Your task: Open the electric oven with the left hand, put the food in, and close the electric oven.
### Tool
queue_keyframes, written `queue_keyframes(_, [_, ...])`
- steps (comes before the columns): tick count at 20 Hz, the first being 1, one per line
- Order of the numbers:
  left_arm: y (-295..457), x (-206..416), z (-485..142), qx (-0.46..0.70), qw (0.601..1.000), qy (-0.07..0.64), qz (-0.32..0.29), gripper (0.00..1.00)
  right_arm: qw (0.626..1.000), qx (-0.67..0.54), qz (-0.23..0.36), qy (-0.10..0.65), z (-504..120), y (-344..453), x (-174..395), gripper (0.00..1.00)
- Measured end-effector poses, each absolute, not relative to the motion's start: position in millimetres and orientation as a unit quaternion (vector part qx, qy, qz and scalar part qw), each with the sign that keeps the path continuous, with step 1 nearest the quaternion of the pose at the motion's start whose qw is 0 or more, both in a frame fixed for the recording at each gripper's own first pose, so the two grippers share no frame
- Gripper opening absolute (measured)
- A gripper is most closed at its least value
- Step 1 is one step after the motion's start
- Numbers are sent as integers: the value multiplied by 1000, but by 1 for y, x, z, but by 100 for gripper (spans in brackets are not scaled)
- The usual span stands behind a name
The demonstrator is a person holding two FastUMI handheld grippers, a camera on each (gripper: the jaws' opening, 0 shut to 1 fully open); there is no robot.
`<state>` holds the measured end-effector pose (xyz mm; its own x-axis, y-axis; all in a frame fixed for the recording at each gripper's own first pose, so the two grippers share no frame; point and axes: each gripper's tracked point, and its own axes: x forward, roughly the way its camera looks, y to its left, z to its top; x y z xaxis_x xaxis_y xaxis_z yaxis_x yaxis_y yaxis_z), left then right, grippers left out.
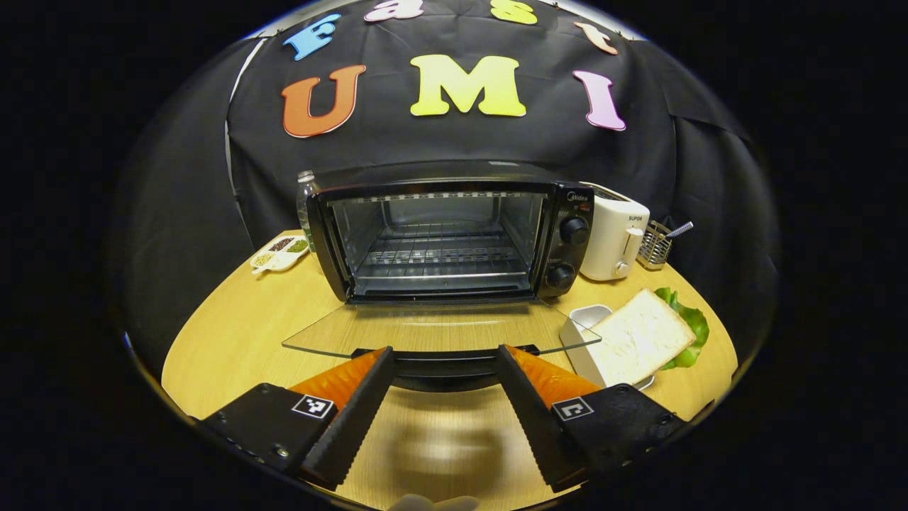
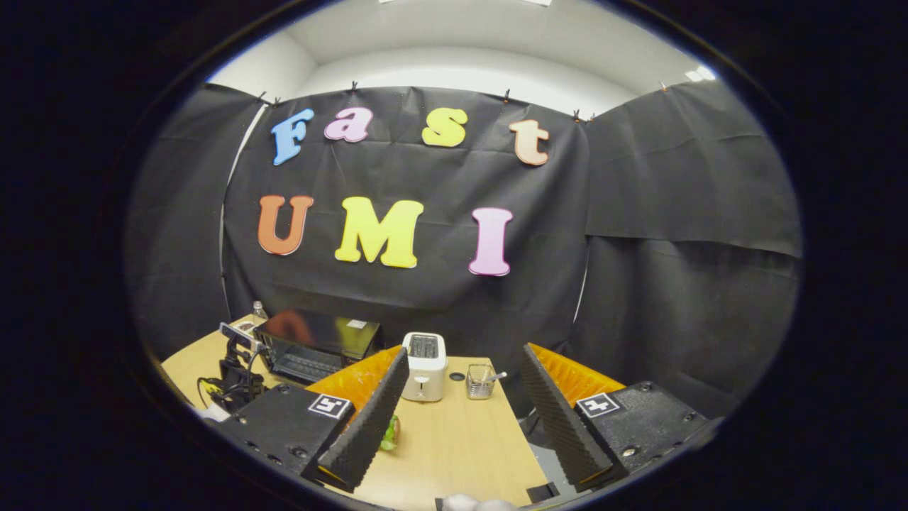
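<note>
While hovering over the wooden surface (image 1: 234,333), faced the electric oven (image 1: 443,238), glass door (image 1: 440,330) dropped flat, rack bare. Saw bread slice (image 1: 642,337) on lettuce at right. Held left tongs (image 1: 443,358) and right tongs (image 2: 464,376) spread, gripping nothing.

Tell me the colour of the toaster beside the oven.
White or cream toaster, clearest in the left gripper view.
</note>
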<state>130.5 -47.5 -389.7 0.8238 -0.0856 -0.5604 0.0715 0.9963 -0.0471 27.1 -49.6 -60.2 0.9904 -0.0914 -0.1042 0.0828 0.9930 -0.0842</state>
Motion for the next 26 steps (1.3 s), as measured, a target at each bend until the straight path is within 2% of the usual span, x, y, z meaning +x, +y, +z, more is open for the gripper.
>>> queue_keyframes(1, [-48, 127, -395, -14, 952, 303, -41, 84, 997, -40, -44, 54, -61, -50, 27, 100])
queue_keyframes(2, [-48, 125, -401, -19, 949, 313, -40, 96, 997, -39, -44, 55, -63, -51, 28, 100])
queue_keyframes(8, [-51, 112, -437, -34, 928, 370, -36, 94, 996, -37, -47, 69, -76, -53, 32, 100])
queue_keyframes(9, [-51, 111, -444, -40, 922, 383, -34, 94, 996, -37, -47, 72, -77, -53, 33, 92])
queue_keyframes(10, [-51, 110, -448, -44, 917, 394, -32, 94, 995, -37, -47, 75, -80, -53, 34, 100])
queue_keyframes(11, [-52, 110, -451, -46, 915, 399, -31, 94, 995, -36, -47, 76, -81, -54, 35, 100])
queue_keyframes(12, [-53, 110, -452, -44, 914, 403, -31, 94, 995, -35, -48, 78, -83, -54, 37, 92])
queue_keyframes(13, [-52, 109, -452, -43, 913, 405, -32, 95, 995, -33, -48, 80, -84, -54, 38, 92])
queue_keyframes(14, [-51, 110, -450, -43, 914, 402, -32, 94, 995, -30, -48, 82, -87, -55, 40, 100])
queue_keyframes(15, [-50, 110, -447, -45, 916, 398, -32, 95, 995, -27, -46, 83, -87, -54, 42, 92])
queue_keyframes(17, [-50, 110, -435, -59, 921, 383, -34, 93, 995, -26, -48, 87, -91, -57, 48, 92])
queue_keyframes(18, [-48, 109, -426, -66, 925, 372, -36, 93, 995, -27, -48, 89, -92, -59, 50, 100])
queue_keyframes(19, [-44, 104, -418, -66, 929, 363, -33, 93, 994, -26, -47, 92, -94, -59, 53, 92])
queue_keyframes(20, [-37, 100, -406, -60, 934, 351, -29, 93, 994, -24, -46, 96, -98, -58, 54, 92])
queue_keyframes(21, [-30, 96, -390, -52, 941, 333, -27, 93, 994, -20, -41, 101, -102, -56, 57, 100])
queue_keyframes(23, [-15, 87, -354, -39, 955, 294, -23, 93, 992, -16, -36, 119, -121, -53, 61, 100])
queue_keyframes(24, [-9, 83, -333, -39, 961, 273, -25, 93, 991, -13, -34, 130, -132, -51, 64, 92])
queue_keyframes(26, [1, 75, -291, -41, 971, 232, -32, 93, 988, -7, -23, 152, -157, -40, 68, 92])
